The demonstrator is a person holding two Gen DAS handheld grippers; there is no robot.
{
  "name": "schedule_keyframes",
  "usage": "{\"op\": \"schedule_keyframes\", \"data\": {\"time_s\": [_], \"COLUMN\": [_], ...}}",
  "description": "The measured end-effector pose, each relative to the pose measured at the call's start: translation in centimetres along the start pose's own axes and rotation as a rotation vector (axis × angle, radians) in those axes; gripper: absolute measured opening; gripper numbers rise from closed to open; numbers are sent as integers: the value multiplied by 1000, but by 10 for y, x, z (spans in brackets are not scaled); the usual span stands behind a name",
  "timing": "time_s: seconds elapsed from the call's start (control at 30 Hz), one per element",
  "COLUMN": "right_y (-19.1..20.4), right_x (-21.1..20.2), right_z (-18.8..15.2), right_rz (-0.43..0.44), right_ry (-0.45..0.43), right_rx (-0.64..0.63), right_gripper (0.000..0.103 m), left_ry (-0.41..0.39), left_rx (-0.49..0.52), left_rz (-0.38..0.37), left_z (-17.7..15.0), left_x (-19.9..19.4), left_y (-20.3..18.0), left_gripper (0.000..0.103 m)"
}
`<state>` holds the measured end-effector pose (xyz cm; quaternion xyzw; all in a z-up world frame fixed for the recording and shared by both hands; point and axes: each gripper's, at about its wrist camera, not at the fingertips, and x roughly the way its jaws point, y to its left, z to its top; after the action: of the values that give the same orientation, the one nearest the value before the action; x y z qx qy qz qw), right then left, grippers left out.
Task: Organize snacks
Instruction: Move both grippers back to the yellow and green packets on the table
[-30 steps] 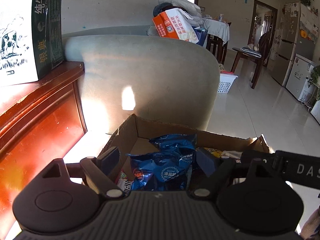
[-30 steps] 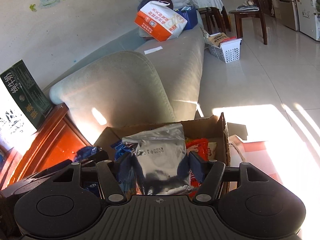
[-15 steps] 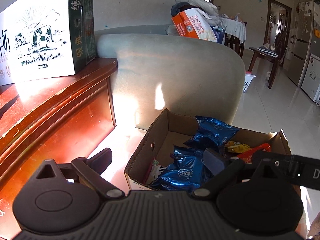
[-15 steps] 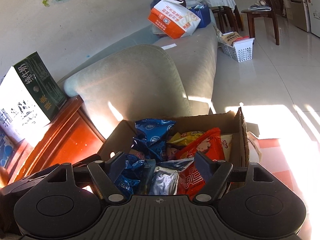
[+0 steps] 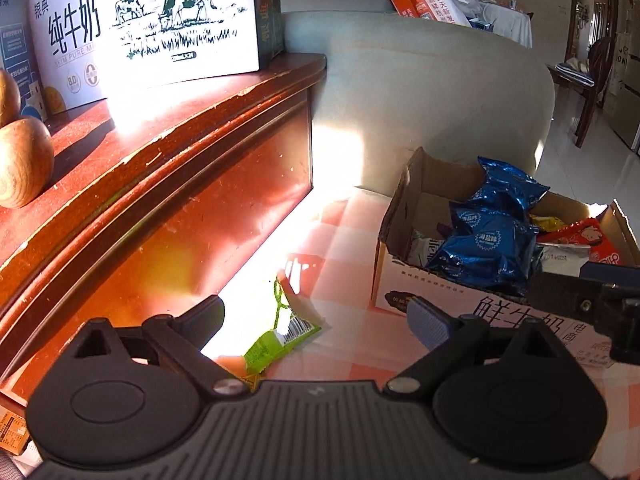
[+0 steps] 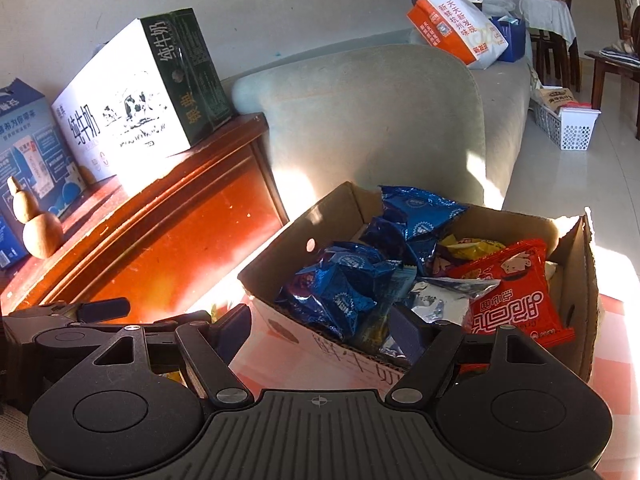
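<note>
Both hand-held grippers are pulling back from the cardboard box (image 6: 576,280), leaving the silver packet (image 6: 444,298) and blue packets (image 6: 344,284) inside. Left hand-held gripper (image 5: 316,314) is hovering wide open, empty, over a green packet (image 5: 280,340) on the checkered worktop (image 5: 352,344), beside the red cabinet (image 5: 180,216). Right hand-held gripper (image 6: 320,328) is gaping empty at the box's near edge.
</note>
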<state>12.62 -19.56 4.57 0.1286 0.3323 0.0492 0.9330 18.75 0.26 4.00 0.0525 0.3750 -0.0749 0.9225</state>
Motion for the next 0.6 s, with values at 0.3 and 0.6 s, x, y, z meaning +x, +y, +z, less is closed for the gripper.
{"op": "schedule_keyframes", "data": {"time_s": [0.3, 0.6], "right_y": [15, 29], "right_x": [9, 22], "right_z": [-14, -26], "right_rz": [77, 139], "right_ry": [67, 118], "right_rx": [-41, -70], "right_gripper": [77, 76], "left_ry": [35, 99], "left_rx": [44, 71], "left_rz": [71, 38], "left_z": [-31, -60], "left_x": [12, 38], "left_y": [34, 45], "left_gripper": [97, 91]}}
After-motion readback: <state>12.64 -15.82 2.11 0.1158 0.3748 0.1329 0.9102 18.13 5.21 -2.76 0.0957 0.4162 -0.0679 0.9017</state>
